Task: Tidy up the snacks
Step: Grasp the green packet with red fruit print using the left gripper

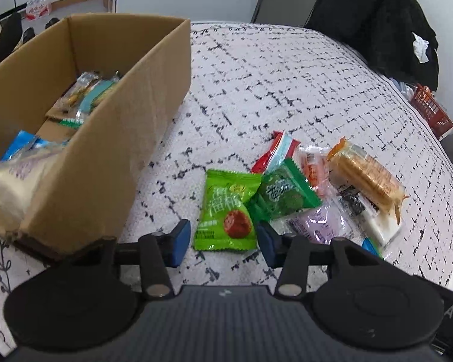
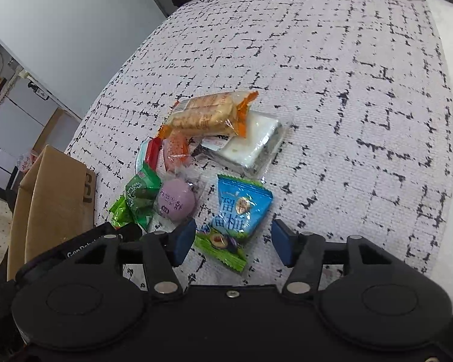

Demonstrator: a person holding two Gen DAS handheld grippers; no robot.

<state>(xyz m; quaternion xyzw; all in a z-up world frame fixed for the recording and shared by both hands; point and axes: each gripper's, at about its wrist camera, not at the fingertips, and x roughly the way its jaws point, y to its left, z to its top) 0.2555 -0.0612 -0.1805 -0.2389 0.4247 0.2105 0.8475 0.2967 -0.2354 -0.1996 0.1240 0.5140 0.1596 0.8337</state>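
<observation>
left gripper fingers parted round green plum packet | right gripper parted round blue plum packet, neither gripped | risk: slick wrappers slipping short of cardboard box

Both wrist views downward, snack pile shared

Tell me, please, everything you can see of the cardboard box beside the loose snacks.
The cardboard box is plain brown corrugated card, rectangular, open at the top and standing upright on the patterned cloth. Its long side wall is creased and its near bottom corner looks dark and worn. Inside lie several wrapped snacks: clear, teal, blue and green packets. It stands apart from the loose pile, and no gripper touches it. In the right wrist view one end shows a printed mark.
</observation>
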